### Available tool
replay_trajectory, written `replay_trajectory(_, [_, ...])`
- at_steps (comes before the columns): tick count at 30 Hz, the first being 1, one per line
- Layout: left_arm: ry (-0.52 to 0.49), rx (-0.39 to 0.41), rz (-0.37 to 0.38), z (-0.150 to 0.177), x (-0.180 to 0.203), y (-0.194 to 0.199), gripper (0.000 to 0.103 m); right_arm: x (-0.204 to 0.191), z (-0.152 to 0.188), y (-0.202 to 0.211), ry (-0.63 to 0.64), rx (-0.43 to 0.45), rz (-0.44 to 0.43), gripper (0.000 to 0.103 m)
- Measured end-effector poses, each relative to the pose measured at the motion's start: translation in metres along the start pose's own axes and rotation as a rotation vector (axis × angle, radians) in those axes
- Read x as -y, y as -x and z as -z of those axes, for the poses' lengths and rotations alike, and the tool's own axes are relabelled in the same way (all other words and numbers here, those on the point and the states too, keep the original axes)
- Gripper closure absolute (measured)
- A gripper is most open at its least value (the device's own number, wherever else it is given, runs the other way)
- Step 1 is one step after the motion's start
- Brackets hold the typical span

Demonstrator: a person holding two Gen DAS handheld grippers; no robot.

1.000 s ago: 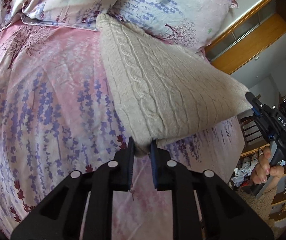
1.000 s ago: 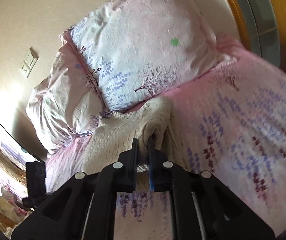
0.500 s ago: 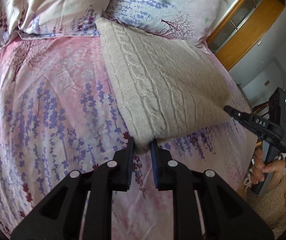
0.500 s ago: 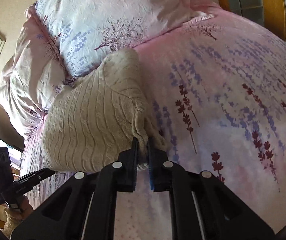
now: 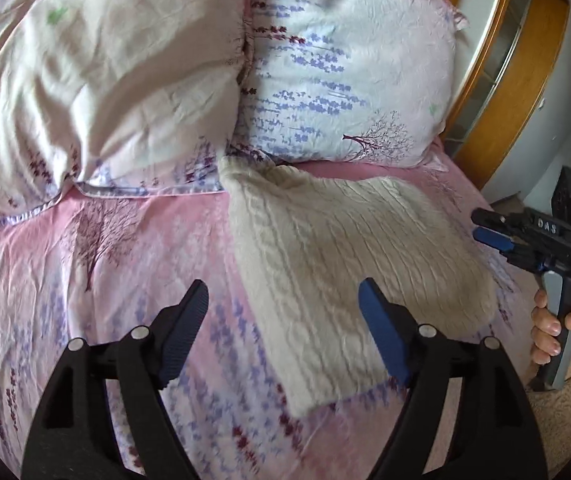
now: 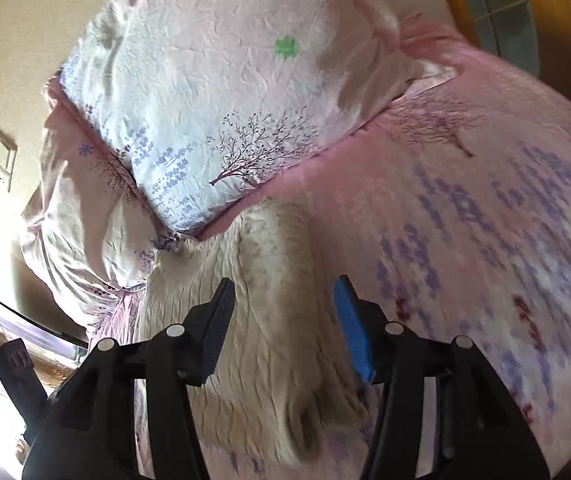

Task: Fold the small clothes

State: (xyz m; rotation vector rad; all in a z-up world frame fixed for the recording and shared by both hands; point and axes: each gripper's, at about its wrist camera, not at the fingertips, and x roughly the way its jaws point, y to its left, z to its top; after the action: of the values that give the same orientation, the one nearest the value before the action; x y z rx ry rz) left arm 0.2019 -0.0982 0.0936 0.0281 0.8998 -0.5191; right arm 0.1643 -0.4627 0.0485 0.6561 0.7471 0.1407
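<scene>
Sweater (image 5: 349,264), cream cable-knit, is lying flat on the pink floral bedspread (image 5: 85,272), far edge touching the pillows (image 5: 345,80), near corner pointing toward the left wrist cam. In the right wrist view it's looking doubled over, w/ a thick rolled edge (image 6: 281,260) running along its right side.

Left gripper (image 5: 283,328) is hovering just above the near part of the knit, tongs wide apart, gripping nothing. Right gripper (image 6: 283,320) is also standing w/ tongs spread, empty, over the rolled edge; it's showing at the far right of the left cam too (image 5: 489,232), just off the sweater's right edge.

Step in hand, prob.: btwn folds, one fold laid down, both tools free. Next move is likely calling for re-grabbing two corners on one side & carrying them across to halve it again. Thick knit, so each pinch needs to catch all layers or the fold could slide open.
</scene>
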Motion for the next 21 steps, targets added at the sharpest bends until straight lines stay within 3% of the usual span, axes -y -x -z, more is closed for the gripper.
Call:
replay_trajectory(4, [-0.048, -0.014, -0.047, -0.007, 0.026, -0.023, 0.026, -0.004, -0.020, -0.031, -0.021, -0.047, 0.031, 0.049])
replay_trajectory(8, [-0.076, -0.089, -0.091, -0.002, 0.036, -0.048, 0.023, 0.000, -0.023, -0.049, -0.019, -0.088, 0.058, 0.052])
replay_trajectory(9, [-0.079, -0.097, -0.106, 0.000, 0.037, -0.053, 0.020, 0.000, -0.021, -0.053, -0.014, -0.098, 0.046, 0.059])
replay_trajectory(10, [-0.084, -0.092, -0.121, 0.001, 0.036, -0.056, 0.019, -0.001, -0.021, -0.056, -0.004, -0.107, 0.034, 0.079])
replay_trajectory(12, [-0.083, -0.088, -0.122, 0.003, 0.035, -0.057, 0.017, -0.005, -0.018, -0.055, 0.032, -0.083, 0.032, 0.093])
replay_trajectory(18, [-0.070, -0.088, -0.111, 0.000, 0.034, -0.059, 0.015, -0.022, -0.032, -0.031, 0.100, 0.050, 0.022, 0.094])
replay_trajectory(21, [-0.074, -0.088, -0.113, 0.001, 0.036, -0.060, 0.013, -0.020, -0.032, -0.040, 0.108, 0.049, 0.096, 0.095])
